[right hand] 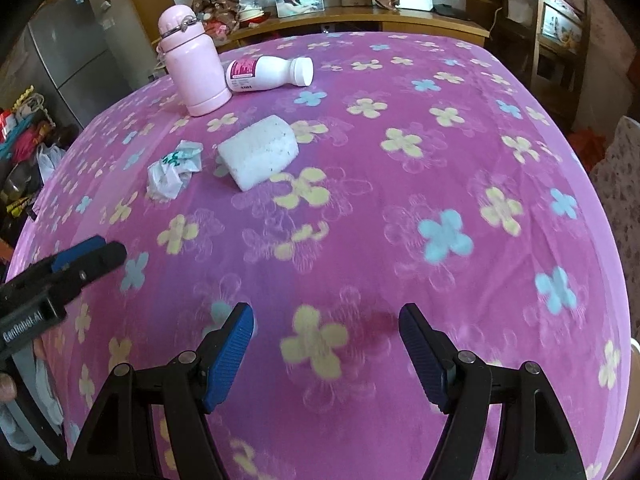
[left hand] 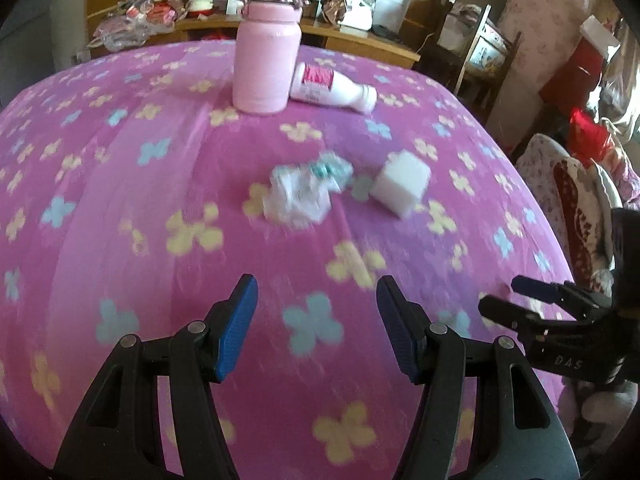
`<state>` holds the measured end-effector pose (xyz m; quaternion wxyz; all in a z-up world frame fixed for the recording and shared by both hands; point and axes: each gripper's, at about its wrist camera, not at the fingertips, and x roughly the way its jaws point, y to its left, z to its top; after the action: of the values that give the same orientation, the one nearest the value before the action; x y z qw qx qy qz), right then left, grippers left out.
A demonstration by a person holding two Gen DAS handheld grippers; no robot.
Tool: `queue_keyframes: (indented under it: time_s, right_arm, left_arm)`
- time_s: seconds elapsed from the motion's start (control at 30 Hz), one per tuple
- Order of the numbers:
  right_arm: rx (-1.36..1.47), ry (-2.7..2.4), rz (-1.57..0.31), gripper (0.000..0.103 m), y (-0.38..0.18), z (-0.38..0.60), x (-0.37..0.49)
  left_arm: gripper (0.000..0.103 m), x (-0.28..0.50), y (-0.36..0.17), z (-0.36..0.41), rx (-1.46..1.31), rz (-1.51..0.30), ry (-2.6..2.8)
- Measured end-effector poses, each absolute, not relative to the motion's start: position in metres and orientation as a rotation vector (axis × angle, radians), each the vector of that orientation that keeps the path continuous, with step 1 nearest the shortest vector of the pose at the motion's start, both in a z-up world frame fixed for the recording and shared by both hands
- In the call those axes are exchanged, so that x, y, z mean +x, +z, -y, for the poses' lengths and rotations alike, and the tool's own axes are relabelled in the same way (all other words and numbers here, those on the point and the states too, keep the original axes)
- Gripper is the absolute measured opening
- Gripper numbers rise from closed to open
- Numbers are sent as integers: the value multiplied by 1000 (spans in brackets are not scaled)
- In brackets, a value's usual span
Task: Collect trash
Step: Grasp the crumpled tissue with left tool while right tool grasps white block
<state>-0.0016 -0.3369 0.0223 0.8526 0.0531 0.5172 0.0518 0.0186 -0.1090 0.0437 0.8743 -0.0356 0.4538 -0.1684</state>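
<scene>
A crumpled white wrapper with green print [left hand: 306, 188] [right hand: 173, 170] lies on the pink flowered cloth [left hand: 160, 240] [right hand: 440, 160]. Just right of it sits a white foam block [left hand: 401, 181] [right hand: 259, 151]. Farther back a white plastic bottle with a red label [left hand: 332, 87] [right hand: 269, 74] lies on its side against an upright pink flask [left hand: 267, 44] [right hand: 192, 64]. My left gripper [left hand: 317, 328] [right hand: 94, 254] hangs open over the cloth, short of the wrapper. My right gripper [right hand: 326, 354] [left hand: 505, 295] is open too, nothing between its pads, nearer the front.
A wooden shelf [right hand: 360, 20] with framed photos and bags runs behind the table. A grey fridge [right hand: 68, 60] and heaped bags stand left. A wooden chair [left hand: 484, 56] and patterned cushions [left hand: 576, 196] crowd the right side.
</scene>
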Motion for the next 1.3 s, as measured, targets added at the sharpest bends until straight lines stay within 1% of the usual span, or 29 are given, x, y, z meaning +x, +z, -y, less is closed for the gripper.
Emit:
queue_keyframes:
  time_s: [0.47, 0.6, 0.67, 0.7, 0.77, 0.8, 0.9, 1.07, 1.13, 1.17, 1.23, 1.27, 1.3]
  right_arm:
    - [133, 106, -1078, 73, 22, 340, 36]
    - [146, 108, -1078, 73, 22, 340, 46]
    - [154, 113, -1077, 73, 24, 337, 52]
    - [159, 119, -1073, 73, 26, 334, 56]
    - [171, 137, -1066, 73, 30, 327, 64]
    - [174, 141, -1063, 73, 32, 323, 69]
    - [193, 143, -1050, 73, 36, 313, 85]
    - [260, 136, -1093, 73, 25, 300, 120]
    - [260, 142, -1108, 70, 17, 293, 128]
    - [229, 134, -1084, 49, 18, 290, 128]
    - [192, 143, -1078, 46, 18, 285, 127]
    - [195, 153, -1070, 43, 20, 287, 124]
    - [193, 166, -1064, 42, 22, 288, 119]
  left_arm:
    - [62, 95, 35, 132, 102, -927, -430]
    - [60, 109, 27, 135, 91, -951, -439]
    - [44, 112, 24, 135, 96, -969, -423]
    - [30, 113, 22, 136, 103, -982, -420]
    - [29, 113, 22, 132, 94, -987, -405]
    - [25, 113, 23, 129, 86, -987, -391]
    - [23, 111, 26, 114, 40, -988, -350]
    - [22, 101, 30, 99, 20, -983, -325]
    - [22, 96, 30, 94, 16, -981, -322]
    - [22, 93, 30, 93, 15, -982, -319]
    - [22, 88, 30, 91, 11, -980, -315]
    - [22, 85, 31, 91, 13, -977, -314]
    - [22, 82, 32, 91, 15, -973, -313]
